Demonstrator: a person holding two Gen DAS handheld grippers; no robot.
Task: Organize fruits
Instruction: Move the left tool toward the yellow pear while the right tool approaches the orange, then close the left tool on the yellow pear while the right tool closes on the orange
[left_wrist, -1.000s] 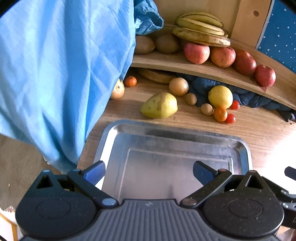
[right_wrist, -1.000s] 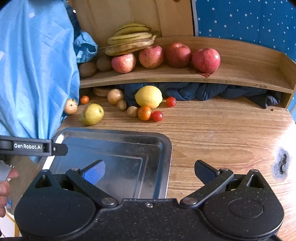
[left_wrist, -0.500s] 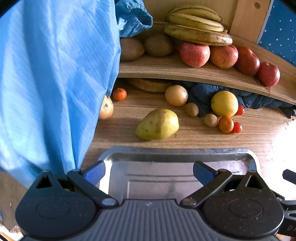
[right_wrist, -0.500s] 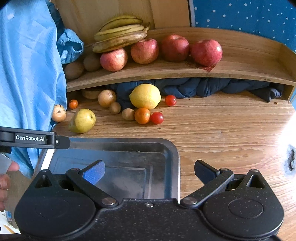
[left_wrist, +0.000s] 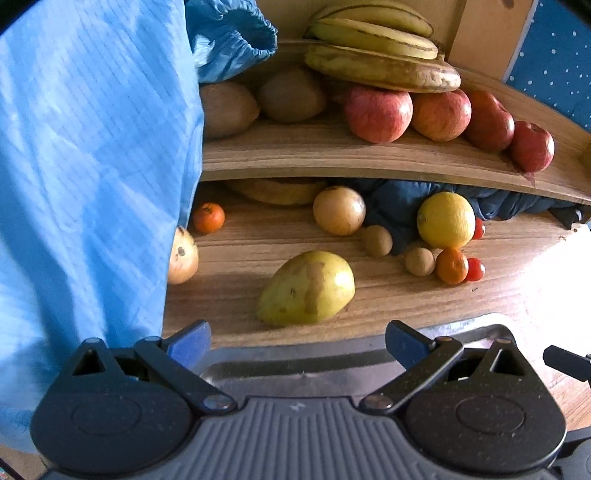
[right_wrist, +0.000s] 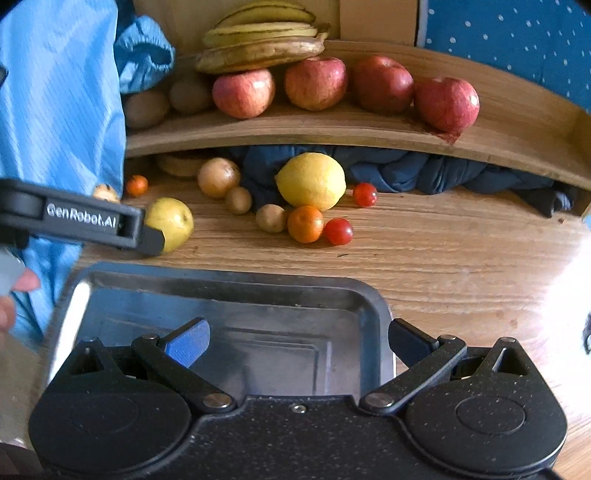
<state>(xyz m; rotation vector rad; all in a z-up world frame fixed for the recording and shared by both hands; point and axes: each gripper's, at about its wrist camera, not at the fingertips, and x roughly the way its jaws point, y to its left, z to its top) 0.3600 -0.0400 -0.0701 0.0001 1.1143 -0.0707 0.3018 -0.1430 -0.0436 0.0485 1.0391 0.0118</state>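
Across the lower half of the right wrist view, the wooden tabletop (right_wrist: 461, 258) carries a metal tray (right_wrist: 236, 291), bare inside and, by my reading, set there to receive loose fruit. Along the upper part of that frame runs a curved wooden shelf (right_wrist: 332, 129), where bananas (right_wrist: 258, 48) lie stacked over a row of red apples (right_wrist: 317, 88), seemingly already sorted. At the left edge hangs a blue garment (right_wrist: 55, 110) on the person. Below the shelf, in the middle of the frame, the unsorted fruit lies scattered: a lemon (right_wrist: 312, 181), a yellow-green pear (left_wrist: 306, 288), small oranges and cherry tomatoes. In the left wrist view the left claw (left_wrist: 297, 339) sits at bottom centre, fingers apart and empty, lined up just short of the pear, likely the first pick. The right claw (right_wrist: 297, 338), likewise spread and empty, hovers over the tray.
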